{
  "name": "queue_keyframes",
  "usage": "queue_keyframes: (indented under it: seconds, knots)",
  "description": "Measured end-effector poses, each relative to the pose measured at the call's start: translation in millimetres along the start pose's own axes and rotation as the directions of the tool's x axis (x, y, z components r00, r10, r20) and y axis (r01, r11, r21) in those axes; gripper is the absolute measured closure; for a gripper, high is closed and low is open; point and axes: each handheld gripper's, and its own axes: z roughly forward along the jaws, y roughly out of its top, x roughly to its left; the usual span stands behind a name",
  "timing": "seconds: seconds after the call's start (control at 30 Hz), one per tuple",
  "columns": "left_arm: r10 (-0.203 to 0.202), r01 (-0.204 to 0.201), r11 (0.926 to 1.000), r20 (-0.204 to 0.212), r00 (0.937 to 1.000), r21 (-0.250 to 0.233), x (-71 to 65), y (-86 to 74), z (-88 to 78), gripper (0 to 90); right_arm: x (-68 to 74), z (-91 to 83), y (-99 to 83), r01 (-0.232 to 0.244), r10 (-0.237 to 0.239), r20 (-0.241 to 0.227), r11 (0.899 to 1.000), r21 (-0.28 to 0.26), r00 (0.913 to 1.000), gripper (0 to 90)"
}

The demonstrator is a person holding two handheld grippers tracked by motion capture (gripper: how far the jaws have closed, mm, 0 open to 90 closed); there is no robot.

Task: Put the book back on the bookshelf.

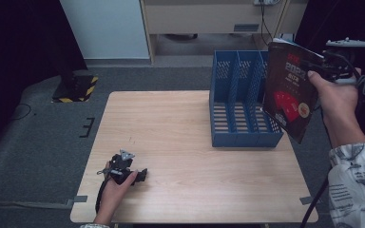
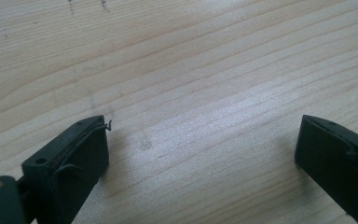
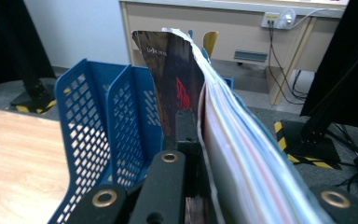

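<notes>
A thick book with a dark red cover (image 1: 290, 90) hangs in the air over the right end of a blue three-slot file rack (image 1: 237, 128). My right gripper (image 1: 314, 66) is shut on its upper edge. In the right gripper view one black jaw presses the cover beside the bent page block of the book (image 3: 242, 154), and the rack (image 3: 98, 121) stands just left and below. My left gripper (image 1: 140, 175) rests on the wooden table (image 1: 171, 123) near its front left corner. Its jaws are wide apart in the left gripper view (image 2: 205, 135), with bare wood (image 2: 191, 56) between them.
The rack stands at the table's back right, slots open upward. On the floor, a black stand base with yellow-black stripes (image 1: 75, 89) sits beyond the table's left corner, and another (image 3: 307, 144) lies to the right. A beige desk (image 1: 209, 19) with cables runs along the back wall.
</notes>
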Motion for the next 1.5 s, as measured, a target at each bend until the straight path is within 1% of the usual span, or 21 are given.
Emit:
queue_keyframes:
  seconds: [0.2, 0.47, 0.53, 0.83, 1.07, 1.27, 1.5]
  knots:
    - [0.003, -0.003, 1.0, -0.001, 1.0, 0.0, 0.1, -0.3, -0.2, 2.0, -0.3, 10.4, -0.8, -0.03, 0.03, 0.035, 1.0, -0.008, 0.9989, 87.1]
    - [0.002, -0.002, 1.0, 0.0, 1.0, -0.001, -0.1, -0.1, 0.2, 1.7, 0.9, 25.8, 0.0, -0.05, 0.051, 0.051, 0.999, -0.017, 0.9974, 87.1]
    - [0.002, -0.002, 1.0, 0.0, 1.0, -0.001, -0.1, -0.1, 0.3, 1.7, 2.6, 27.8, -0.6, -0.049, 0.05, 0.053, 0.999, -0.023, 0.9973, 87.1]
    - [0.002, -0.002, 1.0, 0.0, 1.0, -0.001, -0.2, -0.1, 0.3, 1.7, 8.9, 35.0, 0.2, -0.043, 0.043, 0.059, 0.999, -0.012, 0.9973, 87.1]
    - [0.002, -0.002, 1.0, 0.0, 1.0, -0.001, -0.3, -0.1, 0.3, 1.7, 8.3, 40.8, 3.9, -0.052, 0.052, 0.073, 0.999, -0.008, 0.996, 87.1]
    - [0.002, -0.002, 1.0, 0.0, 1.0, -0.001, -0.2, -0.1, 0.3, 1.7, 7.8, 46.0, 5.2, -0.064, 0.066, 0.082, 0.997, -0.031, 0.9944, 87.1]
    - [0.003, -0.003, 1.0, 0.0, 1.0, -0.002, -0.2, -0.3, 0.2, 1.7, 9.5, 50.7, 4.4, -0.062, 0.065, 0.087, 0.997, -0.045, 0.9941, 87.1]
